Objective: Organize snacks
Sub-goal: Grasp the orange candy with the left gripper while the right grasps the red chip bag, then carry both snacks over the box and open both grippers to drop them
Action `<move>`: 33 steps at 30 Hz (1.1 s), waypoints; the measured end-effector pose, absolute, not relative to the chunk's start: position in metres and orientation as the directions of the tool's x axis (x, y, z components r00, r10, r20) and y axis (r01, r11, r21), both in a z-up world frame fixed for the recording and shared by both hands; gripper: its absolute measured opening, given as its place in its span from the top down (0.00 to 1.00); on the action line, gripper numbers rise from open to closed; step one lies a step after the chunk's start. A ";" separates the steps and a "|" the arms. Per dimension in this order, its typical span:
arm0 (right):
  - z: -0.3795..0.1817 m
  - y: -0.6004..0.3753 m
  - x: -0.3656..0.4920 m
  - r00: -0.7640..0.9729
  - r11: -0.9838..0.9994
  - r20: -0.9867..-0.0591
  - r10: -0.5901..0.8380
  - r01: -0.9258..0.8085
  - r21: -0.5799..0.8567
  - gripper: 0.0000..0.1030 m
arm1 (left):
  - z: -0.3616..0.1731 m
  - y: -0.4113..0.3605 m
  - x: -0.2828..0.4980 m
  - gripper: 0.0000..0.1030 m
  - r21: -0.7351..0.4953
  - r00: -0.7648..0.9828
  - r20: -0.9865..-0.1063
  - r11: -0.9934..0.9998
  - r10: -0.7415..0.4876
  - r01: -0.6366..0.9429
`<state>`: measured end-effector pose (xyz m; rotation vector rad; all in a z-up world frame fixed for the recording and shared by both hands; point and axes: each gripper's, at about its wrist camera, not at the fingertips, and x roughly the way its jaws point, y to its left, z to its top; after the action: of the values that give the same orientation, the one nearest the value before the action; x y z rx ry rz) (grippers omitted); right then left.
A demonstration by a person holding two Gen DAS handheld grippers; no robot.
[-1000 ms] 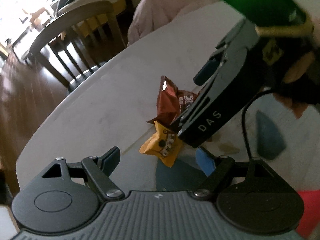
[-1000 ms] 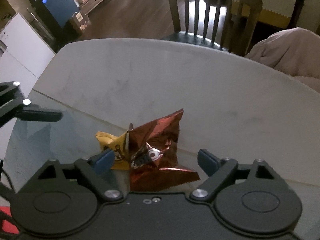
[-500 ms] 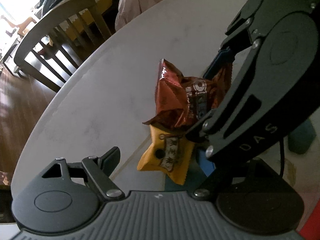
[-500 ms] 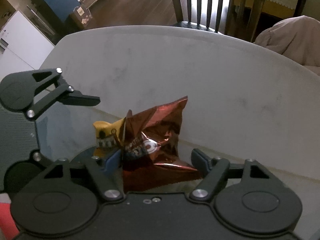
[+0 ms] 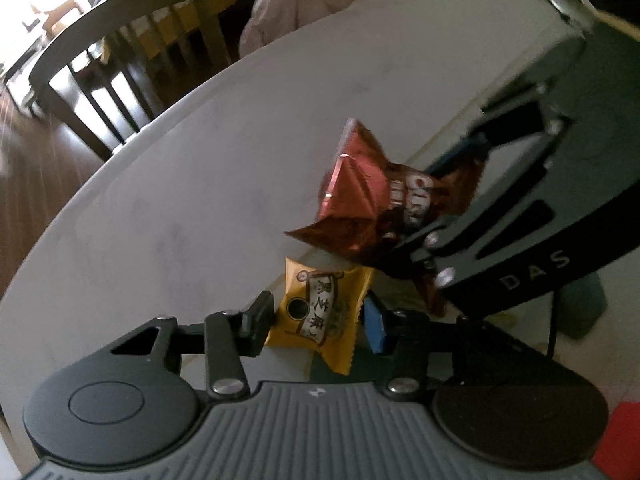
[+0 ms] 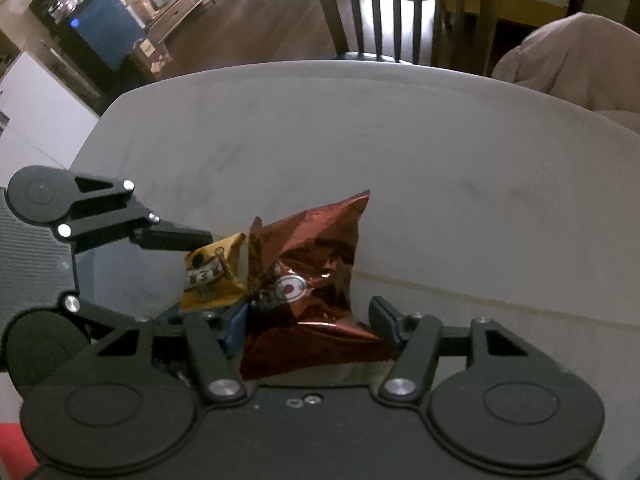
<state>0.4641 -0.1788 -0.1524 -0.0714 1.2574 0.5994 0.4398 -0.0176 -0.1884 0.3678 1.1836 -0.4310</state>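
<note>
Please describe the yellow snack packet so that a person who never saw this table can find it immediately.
On the pale round table, find the two tongs meeting near its edge. Between the left tongs lies the yellow packet, small, with dark printed characters; its neighbour, the red-brown foil bag, is bigger and shiny.

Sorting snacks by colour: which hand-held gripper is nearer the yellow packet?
Left. The left hand-held gripper straddles the yellow packet; the right hand-held gripper straddles the red packet beside it.
</note>
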 end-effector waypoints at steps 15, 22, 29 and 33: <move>-0.127 -0.197 0.430 0.237 0.881 -0.889 0.391 -0.378 0.286 0.57 | -0.161 0.005 0.403 0.68 -0.044 0.340 -0.929 0.955 -0.147 0.294; -0.113 -0.204 0.413 0.265 0.895 -0.882 0.390 -0.336 0.295 0.59 | -0.139 0.023 0.382 0.68 -0.104 0.360 -0.918 0.978 -0.165 0.183; -0.081 -0.213 0.390 0.310 0.889 -0.851 0.423 -0.324 0.324 0.59 | -0.099 0.036 0.360 0.68 -0.092 0.390 -0.911 0.988 -0.134 0.124; -0.059 -0.222 0.372 0.332 0.882 -0.832 0.445 -0.325 0.342 0.59 | -0.070 0.040 0.337 0.68 -0.083 0.418 -0.901 0.992 -0.115 0.095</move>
<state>0.3722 -0.2216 -0.0592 0.1217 1.1252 0.5044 0.3372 0.0396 -0.0704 -0.0201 1.1320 -0.1320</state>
